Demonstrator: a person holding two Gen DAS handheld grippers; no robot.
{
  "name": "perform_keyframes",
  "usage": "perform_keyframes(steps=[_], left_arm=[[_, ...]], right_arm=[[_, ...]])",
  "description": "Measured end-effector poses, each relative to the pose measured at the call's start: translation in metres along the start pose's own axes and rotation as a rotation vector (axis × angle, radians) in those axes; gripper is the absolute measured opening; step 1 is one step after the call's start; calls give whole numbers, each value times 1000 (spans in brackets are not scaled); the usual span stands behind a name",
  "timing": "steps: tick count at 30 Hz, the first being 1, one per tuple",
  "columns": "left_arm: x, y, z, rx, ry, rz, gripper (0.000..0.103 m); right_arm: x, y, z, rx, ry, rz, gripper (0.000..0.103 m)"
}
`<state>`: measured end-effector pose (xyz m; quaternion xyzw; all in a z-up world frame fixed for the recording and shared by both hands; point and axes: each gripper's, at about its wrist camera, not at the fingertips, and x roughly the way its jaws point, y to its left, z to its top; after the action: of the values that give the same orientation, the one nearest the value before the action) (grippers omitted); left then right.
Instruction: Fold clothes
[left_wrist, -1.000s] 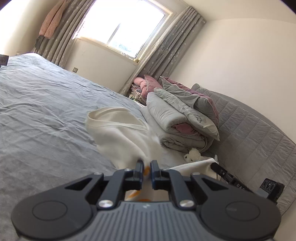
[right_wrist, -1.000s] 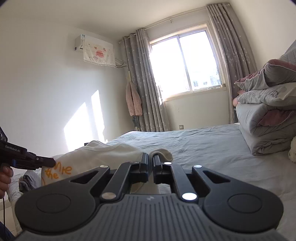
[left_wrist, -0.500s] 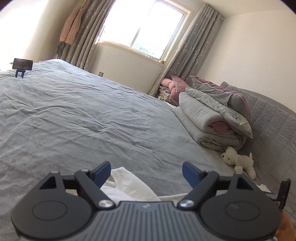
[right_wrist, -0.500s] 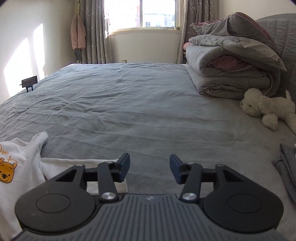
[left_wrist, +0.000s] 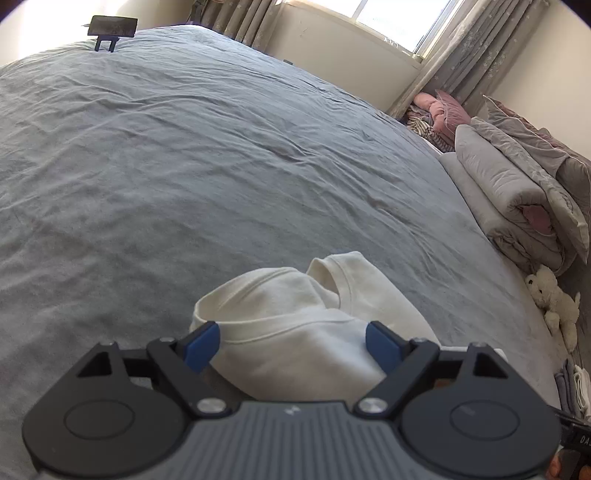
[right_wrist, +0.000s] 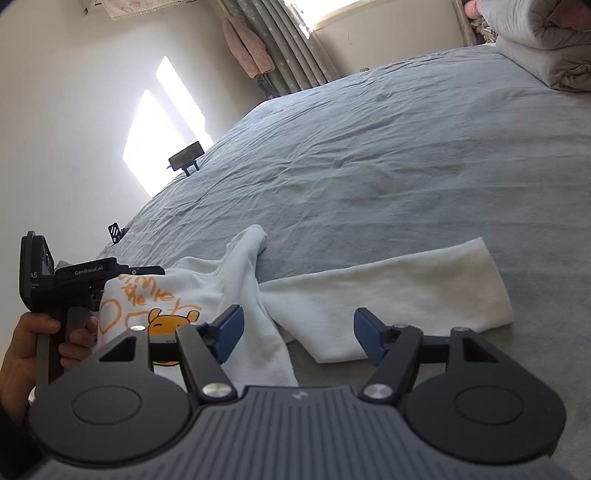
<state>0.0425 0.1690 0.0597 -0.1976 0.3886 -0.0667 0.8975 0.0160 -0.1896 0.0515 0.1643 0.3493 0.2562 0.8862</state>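
Both claws have tilted down toward the bed (left_wrist: 221, 155) since a moment ago, and both are standing spread apart, gripping nothing. On the bed's near edge the shirt (right_wrist: 369, 295) is lying crumpled, one sleeve stretching out flat. Left claw (left_wrist: 291, 347) is hovering over its neck; right claw (right_wrist: 297, 332) is hanging above the sleeve, near the bed's edge.

- Wide bed (left_wrist: 221, 155) under a wrinkled grey cover.
- Cream sweatshirt (left_wrist: 306, 325) crumpled at near edge.
- Folded quilts (left_wrist: 517, 192) far right.
- Plush toy (left_wrist: 554, 299) beside them.
- Small dark stand (left_wrist: 110, 27) far left.
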Motion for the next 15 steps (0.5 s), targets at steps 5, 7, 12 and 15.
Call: perform_keyframes(steps=[5, 7, 12, 15], left_arm=[[2, -17, -6, 28, -6, -36, 86], [3, -23, -8, 39, -9, -50, 86], [2, -36, -10, 65, -26, -80, 86], [-13, -28, -1, 56, -68, -100, 93]], right_arm=[[24, 20, -14, -56, 35, 48, 70], [34, 27, -19, -81, 50, 62, 68], [35, 55, -25, -250, 55, 9, 5], [-10, 75, -6, -389, -36, -109, 4]])
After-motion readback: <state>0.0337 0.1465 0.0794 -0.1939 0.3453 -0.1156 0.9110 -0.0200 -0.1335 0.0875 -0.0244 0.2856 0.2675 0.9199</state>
